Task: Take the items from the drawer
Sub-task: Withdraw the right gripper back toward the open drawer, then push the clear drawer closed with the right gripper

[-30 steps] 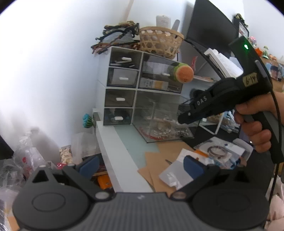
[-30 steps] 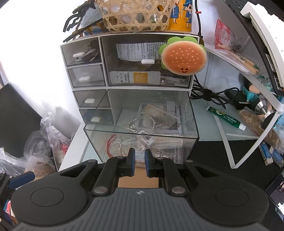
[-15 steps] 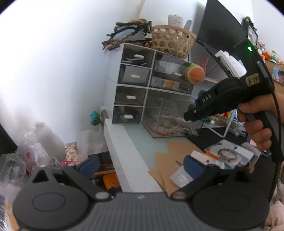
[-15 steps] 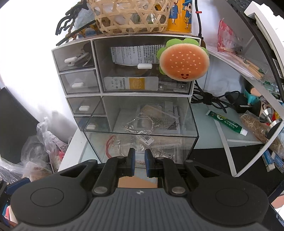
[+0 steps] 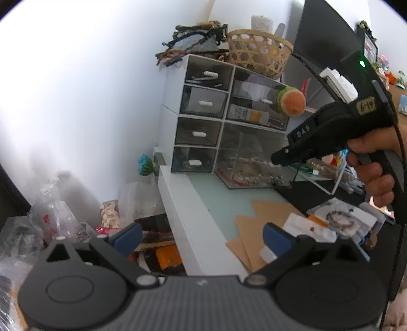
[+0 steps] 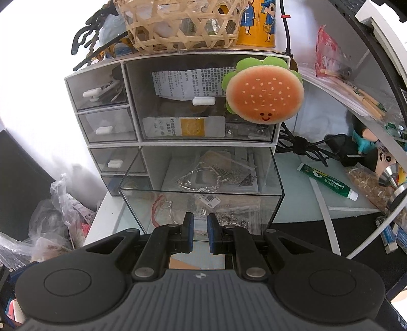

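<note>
A white drawer cabinet (image 6: 178,107) stands on the desk; its clear lower right drawer (image 6: 201,201) is pulled out and holds chains, small bags and a tagged item (image 6: 203,183). My right gripper (image 6: 199,229) sits at the drawer's front wall, jaws nearly closed with a narrow gap, nothing between them. In the left wrist view the right gripper (image 5: 279,159) reaches over the open drawer (image 5: 251,173). My left gripper (image 5: 201,236) is wide open and empty, low over the desk edge, well short of the cabinet (image 5: 203,114).
A plush burger (image 6: 264,96) hangs on the upper drawer front. A woven basket (image 6: 183,23) and yellow can (image 6: 257,23) top the cabinet. Brown paper (image 5: 257,229) and packets (image 5: 338,219) lie on the desk. Plastic bags (image 5: 51,221) crowd the left. A wire rack (image 6: 330,201) stands right.
The left gripper has drawn back and the cabinet looks farther away. The right gripper has moved slightly closer to the open drawer; its jaws keep the same narrow gap.
</note>
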